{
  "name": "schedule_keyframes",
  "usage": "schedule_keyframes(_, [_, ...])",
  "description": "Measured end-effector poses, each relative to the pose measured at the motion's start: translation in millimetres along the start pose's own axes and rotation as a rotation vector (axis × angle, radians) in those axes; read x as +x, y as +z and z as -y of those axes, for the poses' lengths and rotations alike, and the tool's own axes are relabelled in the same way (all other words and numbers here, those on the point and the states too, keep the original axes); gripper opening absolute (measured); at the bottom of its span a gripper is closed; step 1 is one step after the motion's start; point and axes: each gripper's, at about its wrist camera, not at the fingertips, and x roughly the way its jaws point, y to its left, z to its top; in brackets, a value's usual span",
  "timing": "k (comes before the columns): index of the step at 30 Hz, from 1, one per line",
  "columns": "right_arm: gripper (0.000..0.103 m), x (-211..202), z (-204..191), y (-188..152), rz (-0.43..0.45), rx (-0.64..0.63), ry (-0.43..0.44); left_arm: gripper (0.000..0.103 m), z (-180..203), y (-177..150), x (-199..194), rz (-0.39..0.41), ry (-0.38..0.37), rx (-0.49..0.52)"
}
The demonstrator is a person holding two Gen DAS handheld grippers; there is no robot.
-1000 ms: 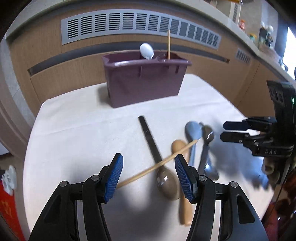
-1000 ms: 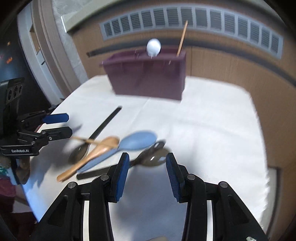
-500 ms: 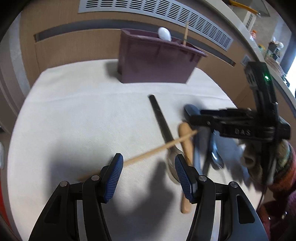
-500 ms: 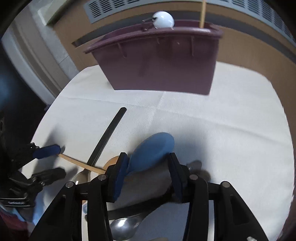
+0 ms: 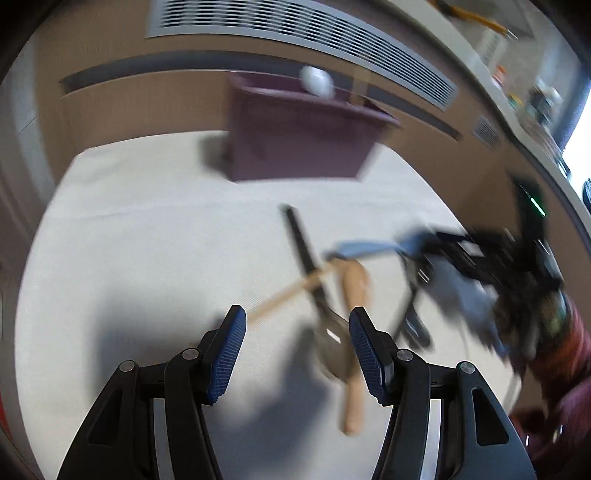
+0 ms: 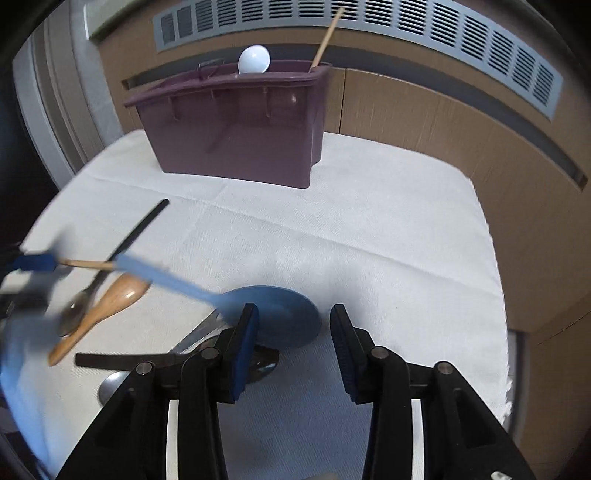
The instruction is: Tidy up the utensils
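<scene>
A purple utensil bin [image 6: 236, 122] stands at the back of the white cloth, with a white spoon [image 6: 253, 60] and a chopstick [image 6: 325, 35] upright in it; it also shows blurred in the left wrist view [image 5: 299, 136]. The blue spoon [image 6: 273, 314] has its bowl between the fingers of my right gripper [image 6: 293, 343], its handle raised to the left; whether the jaws press on it is unclear. My left gripper [image 5: 295, 350] is open over a chopstick [image 5: 288, 291], a black-handled spoon [image 5: 306, 254] and a wooden spoon [image 5: 354, 295].
More metal and black-handled spoons [image 6: 173, 358] lie under my right gripper. A wood-panelled wall with a grey vent [image 6: 406, 22] runs behind the table. The cloth's right edge [image 6: 495, 280] drops off.
My right gripper has lifted the blue spoon's bowl end, swinging its handle up and left. My left gripper has come lower and nearer to the chopstick and spoons.
</scene>
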Motion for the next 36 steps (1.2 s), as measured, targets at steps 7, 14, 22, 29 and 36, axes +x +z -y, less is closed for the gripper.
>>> schedule_keyframes(7, [0.038, -19, -9, -14, 0.018, -0.040, 0.126, 0.059, -29, 2, 19, -0.059, -0.032, -0.123])
schedule_keyframes(14, [0.038, -8, 3, -28, -0.040, -0.009, 0.073, 0.059, 33, -23, 10, -0.150, -0.053, 0.081])
schedule_keyframes(22, [0.043, -9, 2, -33, 0.000, -0.013, 0.063, 0.036, 38, 9, 17, -0.129, 0.032, 0.049])
schedule_keyframes(29, [0.044, -10, -1, -37, 0.026, -0.033, 0.041, 0.022, 63, 26, 50, -0.192, 0.094, 0.186])
schedule_keyframes(36, [0.048, -10, 0, -39, 0.036, -0.038, 0.052, 0.008, 70, 25, 57, -0.169, 0.256, 0.278])
